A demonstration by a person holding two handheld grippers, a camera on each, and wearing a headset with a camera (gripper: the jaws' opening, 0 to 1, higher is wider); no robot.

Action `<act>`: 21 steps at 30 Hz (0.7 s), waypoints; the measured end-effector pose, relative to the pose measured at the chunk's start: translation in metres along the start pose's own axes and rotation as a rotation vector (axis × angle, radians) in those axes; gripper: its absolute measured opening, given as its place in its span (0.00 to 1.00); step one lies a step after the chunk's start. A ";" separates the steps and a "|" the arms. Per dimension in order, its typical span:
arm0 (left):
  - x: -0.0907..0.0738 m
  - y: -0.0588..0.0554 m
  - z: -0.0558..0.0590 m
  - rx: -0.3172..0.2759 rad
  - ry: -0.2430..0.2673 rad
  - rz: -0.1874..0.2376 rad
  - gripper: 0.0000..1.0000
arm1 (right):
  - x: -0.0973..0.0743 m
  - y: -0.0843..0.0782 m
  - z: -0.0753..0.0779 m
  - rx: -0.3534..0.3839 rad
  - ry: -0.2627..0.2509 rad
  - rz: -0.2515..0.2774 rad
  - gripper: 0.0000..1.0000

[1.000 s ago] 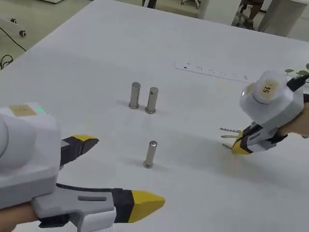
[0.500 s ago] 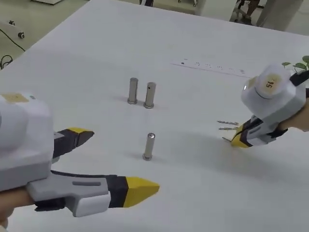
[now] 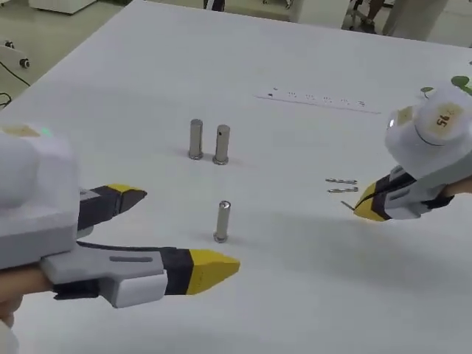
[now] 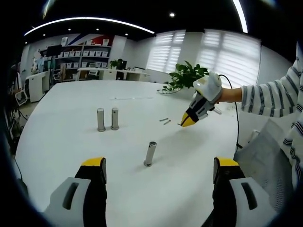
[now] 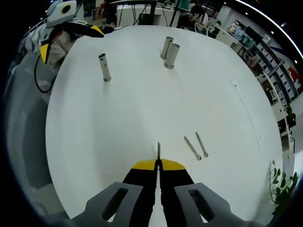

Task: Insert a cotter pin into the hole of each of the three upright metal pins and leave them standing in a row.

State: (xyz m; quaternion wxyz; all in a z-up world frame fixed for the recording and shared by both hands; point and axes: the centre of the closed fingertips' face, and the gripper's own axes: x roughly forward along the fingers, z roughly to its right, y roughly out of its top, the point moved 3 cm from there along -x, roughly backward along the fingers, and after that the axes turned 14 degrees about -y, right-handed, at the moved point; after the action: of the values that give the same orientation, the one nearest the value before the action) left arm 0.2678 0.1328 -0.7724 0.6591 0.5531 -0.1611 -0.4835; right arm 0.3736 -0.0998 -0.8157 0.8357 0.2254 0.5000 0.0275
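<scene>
Where the white table lies open around them, two pins stand just beside each other, with a third pin apart and nearer. Left gripper hovers low beside the third pin, jaws wide. Right gripper tilts down at the table, jaws closed on a cotter pin; two loose cotter pins lie just beside it.

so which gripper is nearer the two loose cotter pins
Right. The right gripper is just beside the loose cotter pins; the left gripper is far across the table.
</scene>
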 end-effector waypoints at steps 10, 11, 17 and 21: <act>0.008 0.002 0.000 -0.034 -0.023 -0.001 0.84 | -0.028 0.005 -0.018 -0.015 -0.047 0.095 0.02; 0.009 0.002 0.000 -0.033 -0.028 0.000 0.84 | -0.029 0.005 -0.019 -0.016 -0.051 0.098 0.02; 0.017 0.006 0.001 -0.066 -0.044 0.010 0.79 | -0.036 0.009 -0.024 -0.049 -0.107 0.145 0.02; 0.022 0.009 0.001 -0.090 -0.057 0.032 0.72 | -0.045 0.019 -0.028 -0.047 -0.155 0.189 0.02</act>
State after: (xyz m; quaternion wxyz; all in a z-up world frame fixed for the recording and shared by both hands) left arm 0.2822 0.1139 -0.7712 0.6862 0.5062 -0.1667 -0.4950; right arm 0.3303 -0.0856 -0.7822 0.8705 0.2534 0.4097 0.1004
